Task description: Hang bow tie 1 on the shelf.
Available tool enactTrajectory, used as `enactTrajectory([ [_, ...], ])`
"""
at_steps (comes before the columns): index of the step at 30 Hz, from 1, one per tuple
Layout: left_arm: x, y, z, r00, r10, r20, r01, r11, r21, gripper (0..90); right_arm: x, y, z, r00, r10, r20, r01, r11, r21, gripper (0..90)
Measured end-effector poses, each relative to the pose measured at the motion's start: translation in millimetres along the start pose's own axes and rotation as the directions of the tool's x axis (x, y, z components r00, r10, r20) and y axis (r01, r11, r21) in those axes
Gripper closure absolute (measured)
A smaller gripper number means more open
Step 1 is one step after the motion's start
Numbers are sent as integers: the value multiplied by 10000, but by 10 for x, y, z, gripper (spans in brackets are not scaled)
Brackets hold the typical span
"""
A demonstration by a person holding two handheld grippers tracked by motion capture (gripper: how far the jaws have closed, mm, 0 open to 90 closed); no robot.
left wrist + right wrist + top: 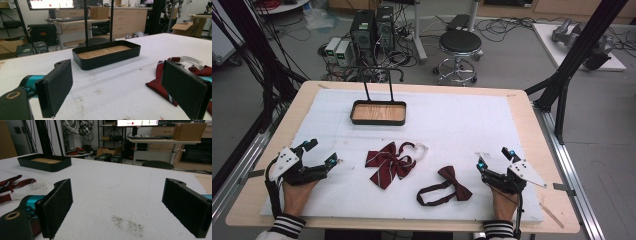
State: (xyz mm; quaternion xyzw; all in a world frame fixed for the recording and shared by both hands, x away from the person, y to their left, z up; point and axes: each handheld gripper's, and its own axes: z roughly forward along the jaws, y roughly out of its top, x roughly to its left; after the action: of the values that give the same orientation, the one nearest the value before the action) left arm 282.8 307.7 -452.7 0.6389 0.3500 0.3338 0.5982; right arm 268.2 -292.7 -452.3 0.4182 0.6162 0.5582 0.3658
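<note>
both claws gape wide: striped bow point(388, 162) beside left claw point(322, 153), seemingly untouched.

I see a wooden table point(522, 100) covered by a white foam mat point(452, 120). On the mat I count a black tray point(378, 113) with a wooden floor near the far edge, a striped dark red bow tie point(388, 162) with a white strap at the middle, and a plain dark red bow tie point(447, 187) just to its right. The two ties lie apart, both well short of the tray.
</note>
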Motion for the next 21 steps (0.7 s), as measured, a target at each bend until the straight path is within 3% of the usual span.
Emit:
enactTrajectory([
  [21, 16, 1, 0, 9998, -180, 35, 180, 9998, -31, 112, -6, 0, -2, 9999, 117, 40, -117, 9999, 10, 88],
])
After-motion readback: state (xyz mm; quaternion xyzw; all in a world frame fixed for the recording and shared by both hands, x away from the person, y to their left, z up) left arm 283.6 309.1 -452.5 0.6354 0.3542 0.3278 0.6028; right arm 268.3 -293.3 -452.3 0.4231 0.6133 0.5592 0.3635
